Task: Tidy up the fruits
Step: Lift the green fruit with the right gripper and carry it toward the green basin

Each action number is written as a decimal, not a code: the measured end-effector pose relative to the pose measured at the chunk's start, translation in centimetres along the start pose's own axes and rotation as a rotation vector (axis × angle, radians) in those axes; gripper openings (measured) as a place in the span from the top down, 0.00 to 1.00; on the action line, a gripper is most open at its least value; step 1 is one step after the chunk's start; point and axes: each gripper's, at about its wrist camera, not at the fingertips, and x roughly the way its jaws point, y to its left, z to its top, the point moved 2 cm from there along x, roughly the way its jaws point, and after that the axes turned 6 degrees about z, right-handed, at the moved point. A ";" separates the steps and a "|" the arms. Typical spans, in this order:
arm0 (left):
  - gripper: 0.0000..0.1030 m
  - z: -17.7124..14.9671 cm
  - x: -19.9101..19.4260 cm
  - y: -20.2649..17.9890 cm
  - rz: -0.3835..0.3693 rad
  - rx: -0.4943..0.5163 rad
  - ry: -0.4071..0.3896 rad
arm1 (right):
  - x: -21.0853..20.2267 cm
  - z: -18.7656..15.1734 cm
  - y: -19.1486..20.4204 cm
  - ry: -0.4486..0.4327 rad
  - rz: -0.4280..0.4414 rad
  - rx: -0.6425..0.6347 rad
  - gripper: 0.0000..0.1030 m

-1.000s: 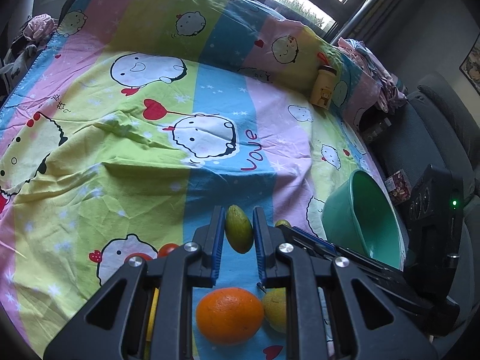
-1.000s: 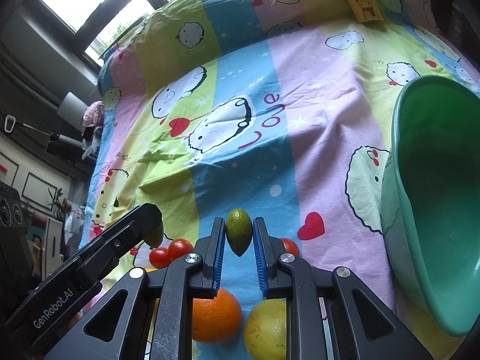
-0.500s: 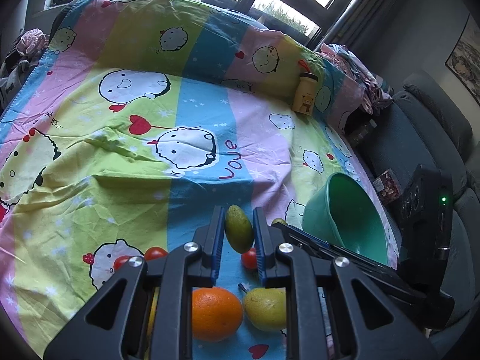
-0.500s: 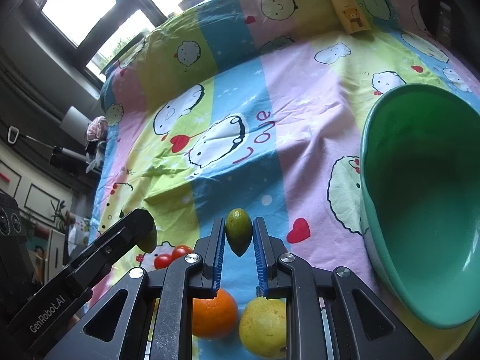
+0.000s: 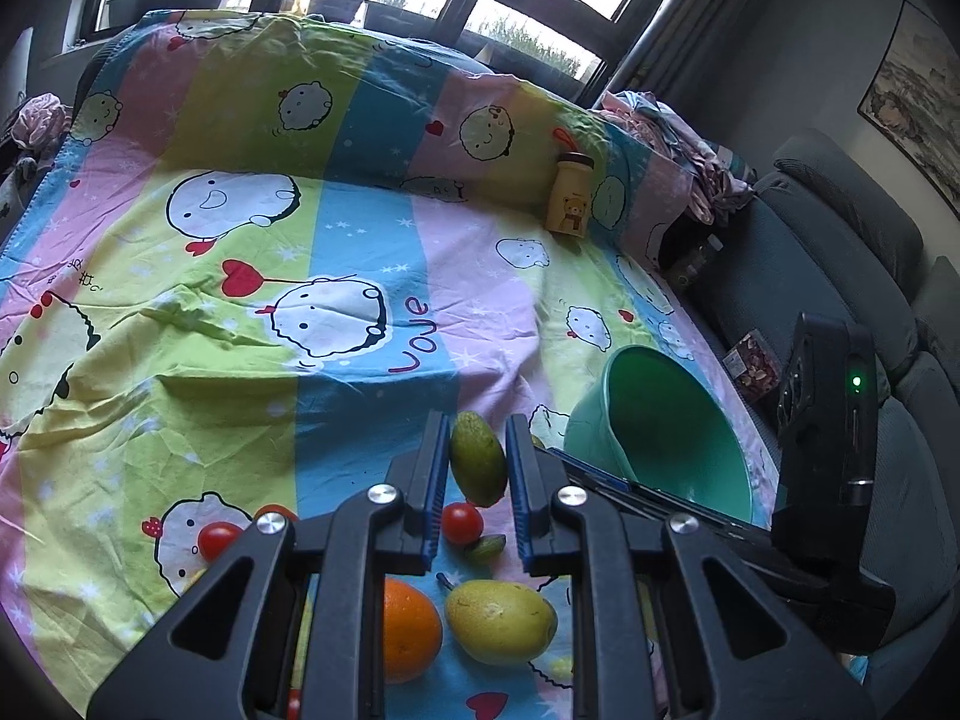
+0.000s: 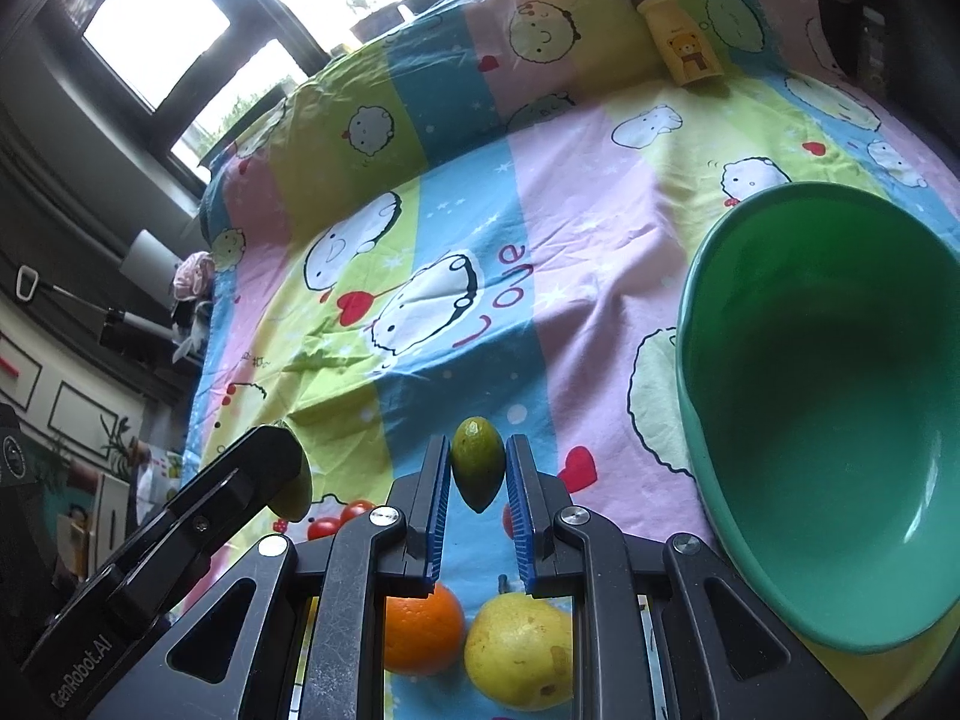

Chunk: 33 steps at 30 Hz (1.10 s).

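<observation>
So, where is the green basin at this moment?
The green basin lies tilted on the bedsheet at the right of both views, just beyond the right claw, right of the "Love" print.

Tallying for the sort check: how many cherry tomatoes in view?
3. Two cherry tomatoes side by side left of the left gripper, one seen between its fingers below the green fruit. Others may be hidden.

Counts: two small green oval fruits [image 5: 477, 459] [image 6: 477, 462], one orange [image 5: 411, 630], one pear [image 5: 501, 621], three cherry tomatoes [image 5: 462, 522], one green basin [image 6: 828, 408], one yellow bear-print bottle [image 5: 570, 195].
</observation>
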 end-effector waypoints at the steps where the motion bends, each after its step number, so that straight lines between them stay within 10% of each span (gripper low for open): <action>1: 0.82 0.0 0.0 -0.1 -0.003 0.001 -0.001 | -0.1 0.0 0.0 -0.002 0.000 0.001 0.80; 33: 0.82 0.1 -0.7 -3.5 -0.086 0.071 -0.050 | -3.7 0.5 -1.4 -0.114 -0.032 0.039 0.80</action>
